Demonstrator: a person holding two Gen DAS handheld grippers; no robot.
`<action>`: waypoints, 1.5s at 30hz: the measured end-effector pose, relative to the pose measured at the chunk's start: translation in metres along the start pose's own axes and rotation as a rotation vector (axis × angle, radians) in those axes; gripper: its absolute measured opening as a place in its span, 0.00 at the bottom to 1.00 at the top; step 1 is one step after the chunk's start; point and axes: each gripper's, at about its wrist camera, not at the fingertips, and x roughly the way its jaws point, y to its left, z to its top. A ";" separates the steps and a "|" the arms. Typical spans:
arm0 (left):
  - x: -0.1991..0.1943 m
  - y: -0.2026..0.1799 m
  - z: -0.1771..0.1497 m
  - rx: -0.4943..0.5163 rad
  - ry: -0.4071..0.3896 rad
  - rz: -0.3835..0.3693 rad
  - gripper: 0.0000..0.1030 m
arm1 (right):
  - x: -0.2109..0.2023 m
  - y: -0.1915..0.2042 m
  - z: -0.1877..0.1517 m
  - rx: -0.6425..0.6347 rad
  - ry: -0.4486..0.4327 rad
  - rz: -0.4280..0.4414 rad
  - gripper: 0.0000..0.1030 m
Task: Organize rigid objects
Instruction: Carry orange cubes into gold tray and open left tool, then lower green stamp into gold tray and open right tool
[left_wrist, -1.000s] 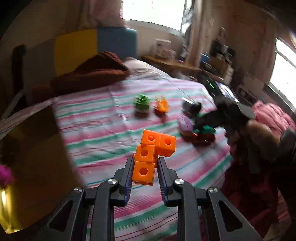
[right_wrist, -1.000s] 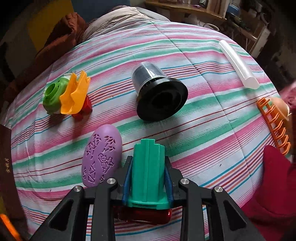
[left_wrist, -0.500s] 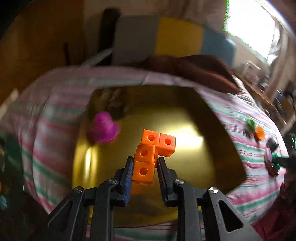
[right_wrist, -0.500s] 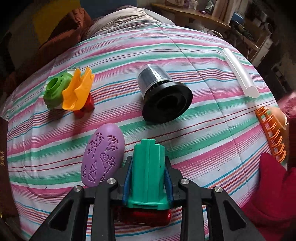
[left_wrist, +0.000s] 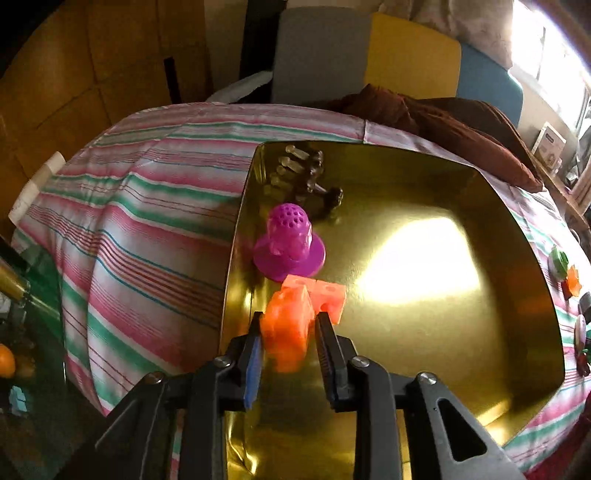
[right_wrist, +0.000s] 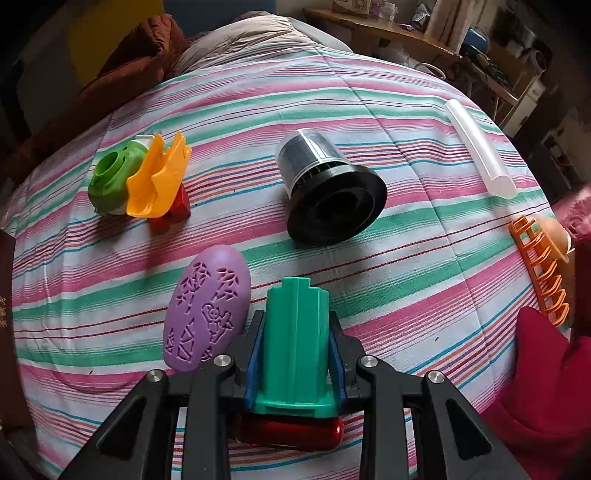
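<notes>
In the left wrist view my left gripper (left_wrist: 289, 334) holds an orange block piece (left_wrist: 295, 317) between its jaws, low over the left part of a gold tray (left_wrist: 443, 332). A magenta hat-shaped piece (left_wrist: 289, 243) and a dark clear-pegged item (left_wrist: 306, 177) lie in the tray. In the right wrist view my right gripper (right_wrist: 297, 347) is shut on a green ribbed piece (right_wrist: 297, 332) with a red part (right_wrist: 288, 432) under it, above the striped bedspread.
On the bedspread in the right wrist view lie a purple oval (right_wrist: 207, 314), a black-and-clear cup (right_wrist: 328, 192), a green, orange and red toy cluster (right_wrist: 144, 181), a clear tube (right_wrist: 480, 147) and an orange rack (right_wrist: 543, 269). A brown cushion (left_wrist: 443, 114) lies behind the tray.
My left gripper swung left from the bedspread to the gold tray and dropped close to its floor with the orange block piece, which looks tilted now. The right gripper barely moved.
</notes>
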 end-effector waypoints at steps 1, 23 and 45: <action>-0.001 0.001 0.001 0.002 -0.009 0.009 0.28 | 0.001 0.000 0.001 -0.002 0.000 -0.002 0.30; -0.078 0.003 -0.029 -0.022 -0.165 0.014 0.29 | -0.034 -0.004 0.001 0.038 -0.189 0.024 0.29; -0.096 0.023 -0.042 -0.063 -0.192 -0.005 0.29 | -0.133 0.269 -0.069 -0.529 -0.214 0.538 0.29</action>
